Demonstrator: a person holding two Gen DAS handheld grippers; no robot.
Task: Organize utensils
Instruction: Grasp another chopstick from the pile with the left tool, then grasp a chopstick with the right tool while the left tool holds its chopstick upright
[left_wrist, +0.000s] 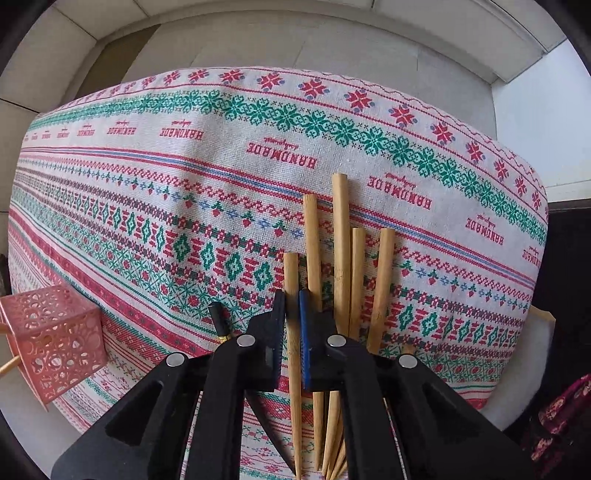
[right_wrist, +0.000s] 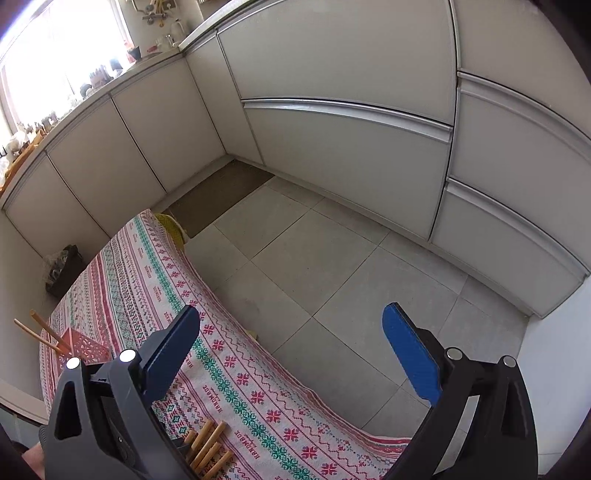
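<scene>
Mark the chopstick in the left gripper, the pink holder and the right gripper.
chopstick (left_wrist: 291, 291), left wrist view, shaft above the jaws.
pink holder (left_wrist: 55, 332), left wrist view, perforated side wall.
right gripper (right_wrist: 291, 354), right wrist view, midway between fingertips.

Woven cloth, bare wood sticks, matt plastic gripper parts.

Tablecloth (left_wrist: 184, 177): coarse woven fabric w/ stitched-look pattern, matt. Chopsticks (left_wrist: 341, 240): pale unvarnished wood, smooth, dull. Holder (left_wrist: 51, 332): pink perforated box, looks like plastic w/ slight sheen. Left gripper (left_wrist: 293, 325): matt black plastic, shiny metal studs, blue ribbed pad. Right gripper (right_wrist: 291, 354): same black plastic, blue textured pads. Cabinets (right_wrist: 332, 55): smooth satin fronts. Floor (right_wrist: 314, 258): matt grey tile.
</scene>
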